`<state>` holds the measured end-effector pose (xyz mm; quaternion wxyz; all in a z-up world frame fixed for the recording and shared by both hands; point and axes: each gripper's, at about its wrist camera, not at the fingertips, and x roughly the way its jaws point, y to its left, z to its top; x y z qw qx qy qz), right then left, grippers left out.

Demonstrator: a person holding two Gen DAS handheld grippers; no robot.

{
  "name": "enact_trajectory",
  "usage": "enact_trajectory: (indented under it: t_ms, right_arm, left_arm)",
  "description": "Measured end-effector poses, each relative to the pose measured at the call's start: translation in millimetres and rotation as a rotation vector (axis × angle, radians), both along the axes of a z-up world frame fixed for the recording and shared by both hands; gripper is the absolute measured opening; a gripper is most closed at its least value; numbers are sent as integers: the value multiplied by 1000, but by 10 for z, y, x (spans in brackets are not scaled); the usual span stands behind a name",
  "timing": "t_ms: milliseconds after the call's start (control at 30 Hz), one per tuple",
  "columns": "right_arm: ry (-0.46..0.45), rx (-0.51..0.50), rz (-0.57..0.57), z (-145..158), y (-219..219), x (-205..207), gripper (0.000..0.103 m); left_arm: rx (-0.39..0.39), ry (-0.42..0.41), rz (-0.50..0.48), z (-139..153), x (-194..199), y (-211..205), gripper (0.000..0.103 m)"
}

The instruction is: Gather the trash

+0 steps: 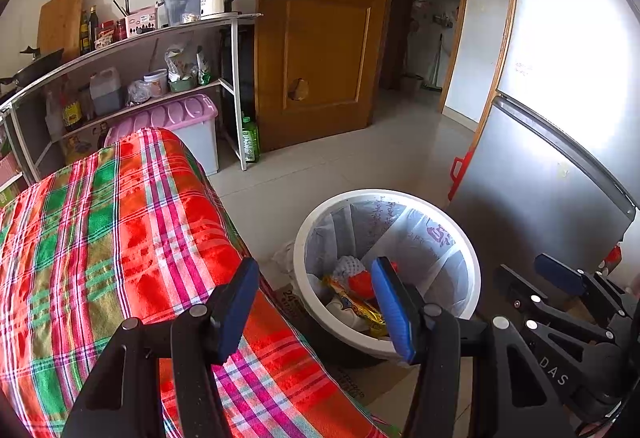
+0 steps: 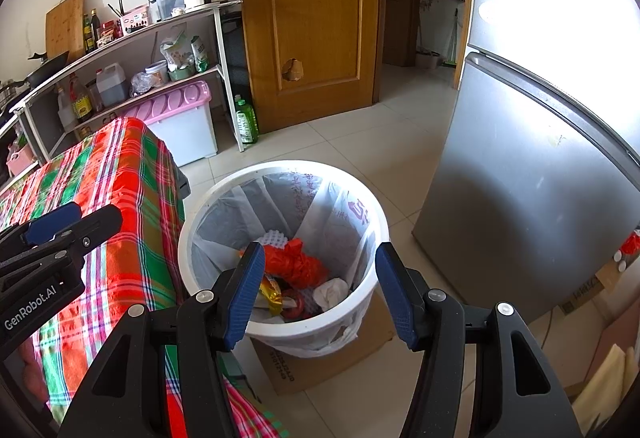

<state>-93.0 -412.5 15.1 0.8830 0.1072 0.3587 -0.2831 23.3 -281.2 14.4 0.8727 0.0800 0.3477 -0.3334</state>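
A white trash bin (image 1: 472, 258) (image 2: 280, 168) with a clear plastic liner stands on a cardboard box beside the table. Inside lie red crumpled plastic (image 2: 296, 264), a yellow wrapper (image 2: 270, 294) (image 1: 360, 308), white tissue (image 2: 330, 290) and white foam netting (image 1: 348, 266). My left gripper (image 1: 316, 310) is open and empty, over the table's edge next to the bin. My right gripper (image 2: 320, 290) is open and empty, above the bin's mouth. Each gripper shows in the other's view, the right one (image 1: 560, 278) and the left one (image 2: 60, 226).
A table with a red and green plaid cloth (image 1: 100, 238) (image 2: 112, 198) is on the left. A silver fridge (image 2: 540, 178) stands right of the bin. Behind are a shelf rack (image 1: 132, 78), a pink-lidded storage box (image 2: 180, 118), a green bottle (image 2: 246, 118) and a wooden door (image 2: 312, 18).
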Motion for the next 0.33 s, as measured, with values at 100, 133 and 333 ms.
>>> enact_trajectory:
  t_ms: [100,133,333]
  right_arm:
    - [0,1,0,-1,0,0,58]
    - [0,0,0,0,0,0,58]
    - [-1,1,-1,1,-1,0,58]
  left_arm:
    - [-4,0,-3,-8,-8,-3,58]
    - [-4,0,-3,-8,-8,-4,58]
    - [-1,4,-2,-23,2,-23,58]
